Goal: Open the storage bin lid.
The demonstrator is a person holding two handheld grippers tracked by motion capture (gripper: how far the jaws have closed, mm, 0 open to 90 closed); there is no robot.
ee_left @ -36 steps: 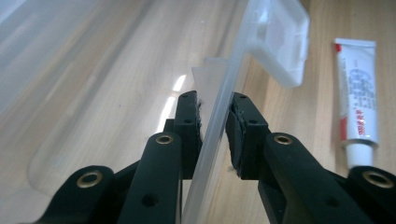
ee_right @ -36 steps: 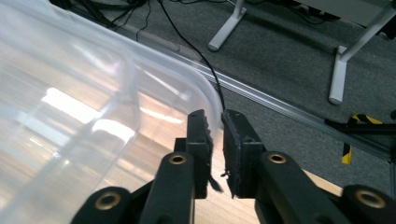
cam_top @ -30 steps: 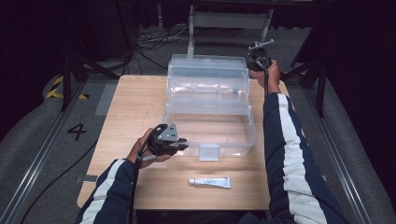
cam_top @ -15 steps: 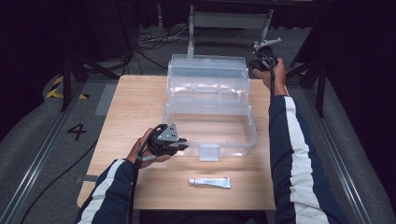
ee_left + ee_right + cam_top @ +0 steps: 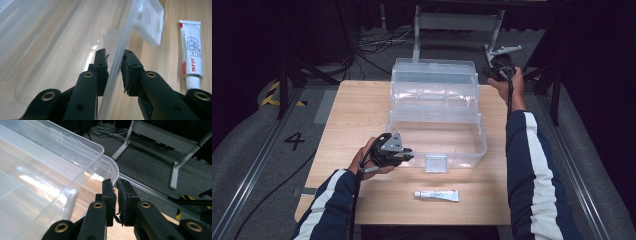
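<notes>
A clear plastic box (image 5: pixel 478 131) stands on the wooden table (image 5: pixel 347 115), its lid (image 5: pixel 434 67) swung up and back. My left gripper (image 5: pixel 409 157) is shut on the box's front wall (image 5: pixel 117 57), one pad on each side, just left of the latch (image 5: pixel 150 22). A white tube with blue print (image 5: pixel 437 195) lies in front of the box and to the right of the jaws as tube (image 5: pixel 192 50). Held above the table's far right corner, my right gripper (image 5: pixel 489 72) is shut and holds nothing. Its tips (image 5: pixel 116 182) sit just off the lid's rounded corner (image 5: pixel 110 167).
Beyond the far edge of the table, a grey metal frame (image 5: pixel 457 22) stands on dark carpet with cables. Rails run along the floor on both sides. Bare wood lies left of the box and around the tube.
My right gripper has drifted to the right and slightly up, away from the lid's corner. The left gripper, the box and the tube have stayed put.
</notes>
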